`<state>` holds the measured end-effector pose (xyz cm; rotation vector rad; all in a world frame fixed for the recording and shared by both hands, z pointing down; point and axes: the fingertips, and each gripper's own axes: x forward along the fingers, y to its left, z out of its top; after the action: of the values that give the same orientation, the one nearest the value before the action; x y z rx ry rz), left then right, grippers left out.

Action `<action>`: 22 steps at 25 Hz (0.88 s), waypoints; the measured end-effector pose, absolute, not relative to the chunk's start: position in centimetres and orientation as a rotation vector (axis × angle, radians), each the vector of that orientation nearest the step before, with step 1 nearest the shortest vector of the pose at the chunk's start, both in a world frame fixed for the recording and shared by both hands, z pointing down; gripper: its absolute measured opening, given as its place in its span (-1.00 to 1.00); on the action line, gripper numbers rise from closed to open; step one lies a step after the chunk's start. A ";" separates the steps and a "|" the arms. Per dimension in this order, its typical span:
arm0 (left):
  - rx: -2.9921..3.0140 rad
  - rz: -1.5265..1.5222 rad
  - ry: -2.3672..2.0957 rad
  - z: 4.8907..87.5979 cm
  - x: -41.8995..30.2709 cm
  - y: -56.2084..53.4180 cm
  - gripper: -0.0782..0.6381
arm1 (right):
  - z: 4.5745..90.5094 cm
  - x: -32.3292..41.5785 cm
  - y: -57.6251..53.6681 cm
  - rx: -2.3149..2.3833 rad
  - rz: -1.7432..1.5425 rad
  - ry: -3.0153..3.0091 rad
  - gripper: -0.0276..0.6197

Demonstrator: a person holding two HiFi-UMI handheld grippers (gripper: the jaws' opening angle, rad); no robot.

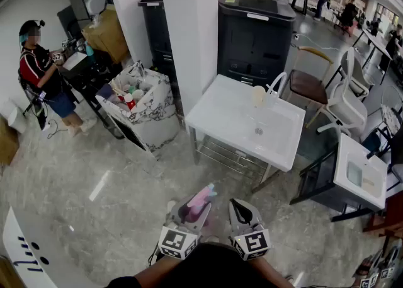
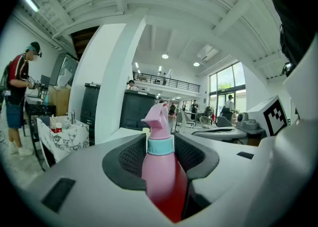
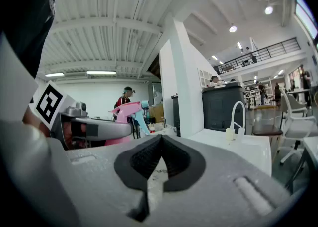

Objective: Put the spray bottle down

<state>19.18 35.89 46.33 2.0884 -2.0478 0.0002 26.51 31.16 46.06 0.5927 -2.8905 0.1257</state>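
A pink spray bottle with a teal collar stands upright between the jaws of my left gripper, which is shut on its body. In the left gripper view the bottle fills the gap between the dark pads, its nozzle pointing left. My right gripper hangs just right of the left one, its tips closed together with nothing between them. From the right gripper view the bottle's pink head shows at the left, above the left gripper's body. Both grippers hover over the floor in front of a white sink table.
The sink table has a white tap and a cup. A marble-patterned cart with cups stands left of a white pillar. A person works at the far left. A black cabinet, chairs and a smaller sink unit lie to the right.
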 end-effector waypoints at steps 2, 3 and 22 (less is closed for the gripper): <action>2.087 0.014 -2.039 47.1 17.2 35.4 -0.26 | 46.6 25.0 31.1 0.605 0.106 -2.876 -0.93; 2.087 0.015 -2.032 47.5 16.3 35.1 -0.26 | 46.8 24.2 31.1 0.609 0.106 -2.873 -0.93; 2.257 0.046 -1.800 49.1 -3.2 17.9 -0.26 | 48.9 6.8 13.9 0.901 0.293 -2.737 -0.92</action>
<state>-3.21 17.87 49.07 2.2570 -1.8002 0.0456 6.78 13.92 48.95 0.9008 -2.7374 0.2935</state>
